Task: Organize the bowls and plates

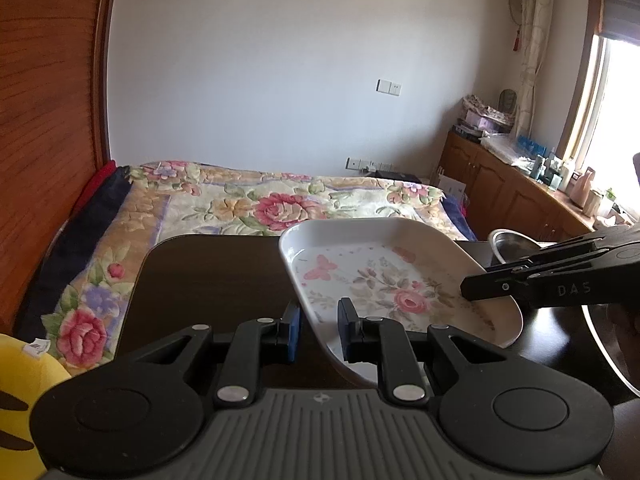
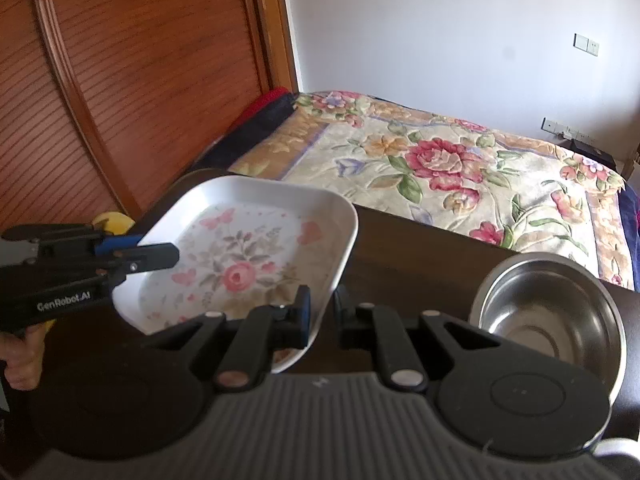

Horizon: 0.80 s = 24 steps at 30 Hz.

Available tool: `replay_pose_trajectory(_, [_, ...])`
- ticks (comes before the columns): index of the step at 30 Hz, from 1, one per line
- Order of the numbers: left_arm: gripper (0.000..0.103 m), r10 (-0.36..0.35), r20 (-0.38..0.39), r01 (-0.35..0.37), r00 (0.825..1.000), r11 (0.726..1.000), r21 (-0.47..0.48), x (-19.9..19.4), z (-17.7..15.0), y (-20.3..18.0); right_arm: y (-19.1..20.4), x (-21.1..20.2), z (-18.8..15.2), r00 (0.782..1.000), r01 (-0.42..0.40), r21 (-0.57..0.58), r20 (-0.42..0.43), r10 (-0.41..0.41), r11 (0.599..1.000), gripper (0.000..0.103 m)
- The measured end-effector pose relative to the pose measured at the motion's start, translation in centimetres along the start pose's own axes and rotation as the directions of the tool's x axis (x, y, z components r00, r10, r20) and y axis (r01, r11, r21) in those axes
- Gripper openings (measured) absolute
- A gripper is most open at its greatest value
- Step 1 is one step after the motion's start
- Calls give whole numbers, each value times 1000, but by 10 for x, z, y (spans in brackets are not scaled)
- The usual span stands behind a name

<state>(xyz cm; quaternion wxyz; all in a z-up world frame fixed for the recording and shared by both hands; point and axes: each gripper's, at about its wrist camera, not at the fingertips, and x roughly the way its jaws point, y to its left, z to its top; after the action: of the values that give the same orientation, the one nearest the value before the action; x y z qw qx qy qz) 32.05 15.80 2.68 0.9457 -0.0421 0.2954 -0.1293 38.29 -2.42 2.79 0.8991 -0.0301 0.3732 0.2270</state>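
Observation:
A white, rounded-square plate [image 1: 372, 280] with a flower and butterfly print hangs tilted above the dark table [image 1: 208, 272]. My left gripper [image 1: 320, 332] is shut on its left rim, one blue-padded finger outside and one inside. In the right wrist view the plate [image 2: 248, 248] shows the left gripper [image 2: 160, 250] clamped on its far-left edge. My right gripper [image 2: 323, 314] is shut on the opposite rim; from the left wrist view the right gripper [image 1: 468, 290] reaches in over that edge. A steel bowl [image 2: 548, 312] stands upright on the table to the right.
A bed with a floral blanket [image 2: 440, 160] lies just past the table's far edge. A wooden wardrobe door [image 2: 120, 80] rises at the left. Another metal rim [image 1: 608, 352] curves in at the right edge. A person's hand [image 2: 20, 364] holds the left gripper's handle.

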Motion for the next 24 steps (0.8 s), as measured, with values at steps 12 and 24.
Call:
replay_pose_trajectory(12, [49, 10, 57, -12, 998, 1000, 28, -53, -16, -22, 6, -43, -21, 997, -50, -4, 64, 50, 999, 14])
replay_pose_trajectory(24, [50, -2, 88, -2, 996, 999, 43, -103, -47, -49, 16, -88, -51, 992, -54, -25, 109, 56, 998, 14])
